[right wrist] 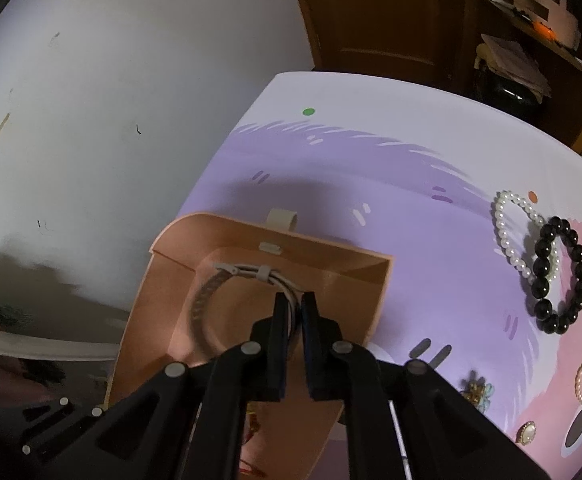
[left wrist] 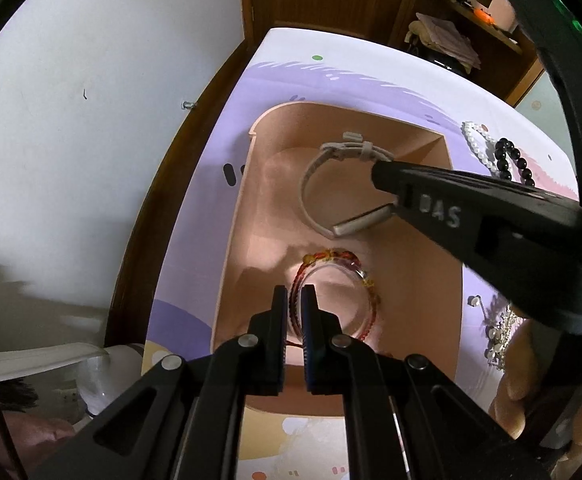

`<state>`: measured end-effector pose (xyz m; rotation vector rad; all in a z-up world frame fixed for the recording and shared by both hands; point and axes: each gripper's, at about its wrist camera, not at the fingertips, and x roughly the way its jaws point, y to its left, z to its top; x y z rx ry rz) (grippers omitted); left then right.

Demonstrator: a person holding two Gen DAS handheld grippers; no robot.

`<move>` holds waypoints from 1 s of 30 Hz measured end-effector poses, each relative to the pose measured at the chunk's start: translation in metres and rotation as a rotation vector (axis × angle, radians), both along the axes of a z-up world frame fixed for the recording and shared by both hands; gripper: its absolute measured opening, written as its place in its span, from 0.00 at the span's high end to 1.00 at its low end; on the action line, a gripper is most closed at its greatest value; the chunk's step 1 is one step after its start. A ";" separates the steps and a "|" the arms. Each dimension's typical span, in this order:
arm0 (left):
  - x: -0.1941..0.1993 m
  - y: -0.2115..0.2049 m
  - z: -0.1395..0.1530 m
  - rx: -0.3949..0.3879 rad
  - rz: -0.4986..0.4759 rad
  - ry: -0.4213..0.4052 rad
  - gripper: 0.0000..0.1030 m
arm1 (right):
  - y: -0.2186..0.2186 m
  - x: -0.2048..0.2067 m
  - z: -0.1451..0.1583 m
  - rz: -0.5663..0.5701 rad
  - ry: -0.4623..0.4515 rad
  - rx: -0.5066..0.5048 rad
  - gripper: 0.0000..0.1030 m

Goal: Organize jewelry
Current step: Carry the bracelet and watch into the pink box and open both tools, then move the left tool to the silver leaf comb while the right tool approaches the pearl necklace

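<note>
Left wrist view: the left gripper (left wrist: 295, 294) reaches steeply down into the pink box (left wrist: 231, 216), jaws closed on the near-left arc of a beaded bracelet (left wrist: 331, 258). That bracelet, amber and red beads, lies at the near end of the box floor. It looks to be paired with a clear bangle, though glare makes this uncertain.

The right gripper (left wrist: 383, 188) enters from the right and is clamped on the strap of a watch (left wrist: 347, 188), which sits at the far end of the box. In the right wrist view the right gripper (right wrist: 295, 300) has the pale strap pinched between nearly shut jaws.

Handling: both pieces are judged light. The beaded bracelet is likely elastic-strung, soft and apt to sag or roll, so a pinch across the bead line is suitable. The watch strap is flexible and its case is the heavy, stiff part; hold the strap near the case to limit swing.

Orientation: the watch stands on edge as a closed loop, buckle toward the far wall, case toward the near right. The bracelet ring lies roughly flat.

Outside the box, on the mat (right wrist: 331, 184) to the right, a pearl bracelet (right wrist: 507, 232) and a black bead bracelet (right wrist: 571, 272) overlap.
</note>
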<state>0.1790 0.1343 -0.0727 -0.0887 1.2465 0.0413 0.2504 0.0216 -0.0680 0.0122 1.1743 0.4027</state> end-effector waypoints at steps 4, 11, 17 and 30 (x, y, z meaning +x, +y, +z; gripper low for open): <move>-0.001 -0.003 0.000 -0.006 0.001 0.004 0.83 | 0.002 -0.001 0.000 0.003 0.017 0.003 0.90; -0.005 -0.005 0.005 -0.003 0.002 -0.008 0.41 | -0.005 -0.006 0.008 0.010 0.032 0.037 0.89; -0.012 -0.010 0.018 0.012 0.008 -0.011 0.27 | -0.011 -0.010 0.012 0.023 0.073 0.059 0.86; -0.043 -0.040 0.045 0.036 -0.060 -0.066 0.27 | -0.049 -0.047 0.041 0.016 0.033 0.133 0.72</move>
